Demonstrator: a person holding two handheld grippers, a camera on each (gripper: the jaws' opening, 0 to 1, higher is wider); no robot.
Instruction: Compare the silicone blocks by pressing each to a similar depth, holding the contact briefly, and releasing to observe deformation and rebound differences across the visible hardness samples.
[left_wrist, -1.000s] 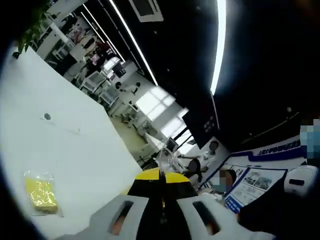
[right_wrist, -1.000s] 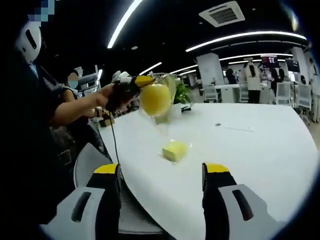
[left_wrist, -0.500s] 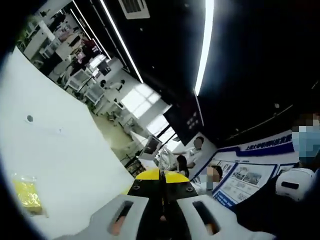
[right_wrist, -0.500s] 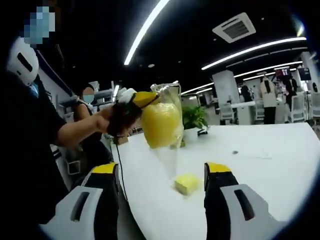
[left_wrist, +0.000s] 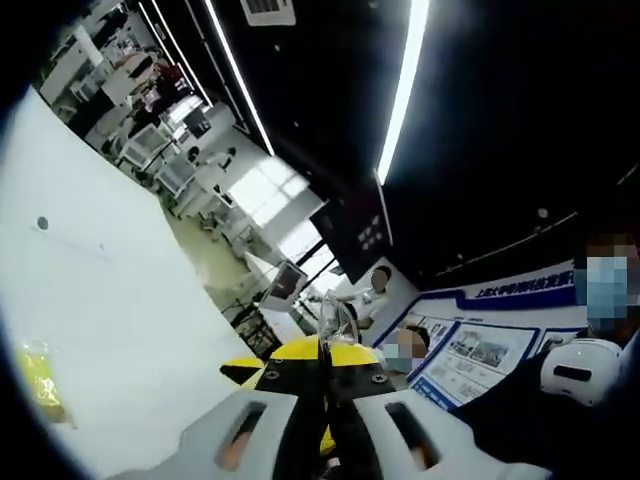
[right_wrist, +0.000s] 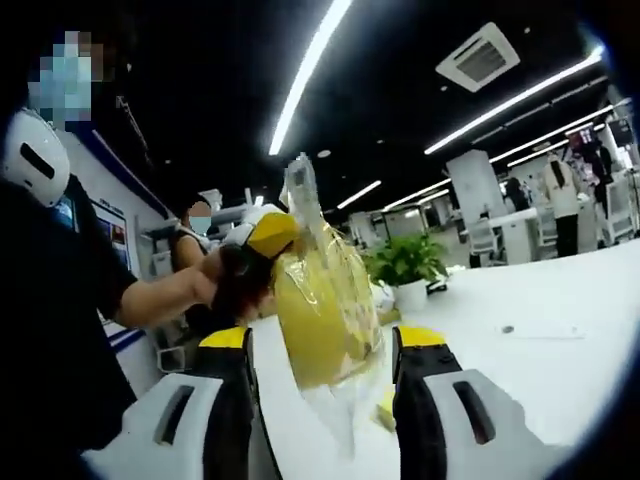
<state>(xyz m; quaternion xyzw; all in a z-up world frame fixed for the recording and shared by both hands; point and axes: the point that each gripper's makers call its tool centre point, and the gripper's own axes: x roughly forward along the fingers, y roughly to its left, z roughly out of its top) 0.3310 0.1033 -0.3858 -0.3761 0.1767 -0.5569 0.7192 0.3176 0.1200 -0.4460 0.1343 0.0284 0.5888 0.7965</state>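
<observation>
The bagged yellow block (right_wrist: 322, 315) has come closer, now hanging between my right gripper (right_wrist: 322, 345)'s wide-open jaws. My left gripper (right_wrist: 262, 235), at ten o'clock, is clamped on the bag's top. Another yellow block (left_wrist: 36, 375) lies on the white table (left_wrist: 120, 310).

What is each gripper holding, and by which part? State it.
Left gripper: shut on the bagged yellow block, gripping the bag's top edge. Right gripper: open, holding nothing.
</observation>
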